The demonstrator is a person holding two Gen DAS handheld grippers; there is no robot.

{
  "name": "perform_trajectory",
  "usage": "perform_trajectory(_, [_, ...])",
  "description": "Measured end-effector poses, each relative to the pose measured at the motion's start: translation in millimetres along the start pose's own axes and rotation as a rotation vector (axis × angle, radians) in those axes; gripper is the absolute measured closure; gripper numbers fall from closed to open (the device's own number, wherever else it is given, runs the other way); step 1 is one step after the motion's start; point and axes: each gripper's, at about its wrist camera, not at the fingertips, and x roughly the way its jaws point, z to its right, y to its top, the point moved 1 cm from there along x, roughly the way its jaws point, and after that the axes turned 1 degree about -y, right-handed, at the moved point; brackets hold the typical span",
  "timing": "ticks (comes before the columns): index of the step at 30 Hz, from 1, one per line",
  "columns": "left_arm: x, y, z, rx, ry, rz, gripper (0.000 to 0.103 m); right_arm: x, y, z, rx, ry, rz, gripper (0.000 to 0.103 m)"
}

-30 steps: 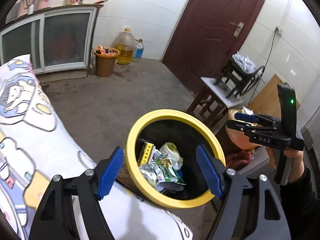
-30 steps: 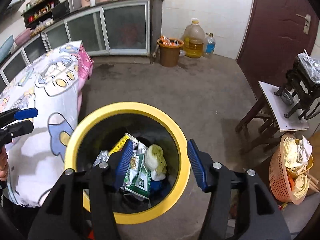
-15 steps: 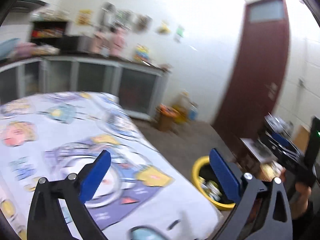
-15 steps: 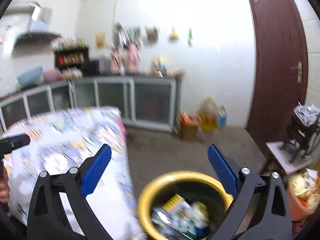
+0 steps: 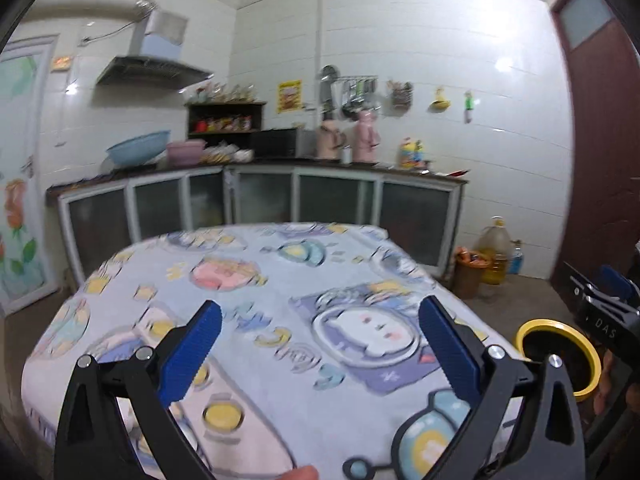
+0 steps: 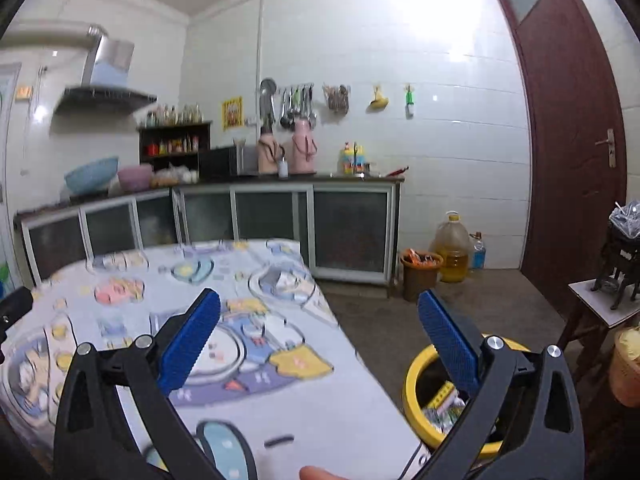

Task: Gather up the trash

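We hold the left tool (image 5: 320,344) nearly level over the desk (image 5: 280,280), its blue pads spread wide with nothing between them. The right tool (image 6: 319,340) points the same way, spread just as wide and empty, over the desk's right edge.

The yellow bin (image 6: 420,376) stands on the floor (image 6: 400,320) just beside that edge, with wrappers (image 6: 442,410) lying inside; in the left view the bin (image 5: 560,326) sits past the desk's near right corner. The cloth-covered desk top looks bare as far as the blurred view lets us tell. Beyond the bin the floor lies open to a brown pail (image 6: 420,274) near the cabinets (image 6: 280,216).

A second ago both tools pointed down into the bin, the right one half spread; now both are raised and face the desk and far wall.
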Motion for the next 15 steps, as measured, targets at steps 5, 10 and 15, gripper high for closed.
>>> perform_trajectory(5, [-4, -29, -14, -0.083, 0.026, -0.029, 0.008, 0, -28, -13, 0.011, 0.033, -0.075, 0.008])
perform_trajectory(10, [1, -51, -16, -0.079, 0.023, -0.115, 0.008, -7, -47, -28, -0.016, 0.036, -0.081, 0.008])
perform_trajectory(15, [-1, -60, -16, -0.105, 0.047, -0.114, 0.008, -14, -59, -42, -0.055, 0.049, -0.074, 0.008])
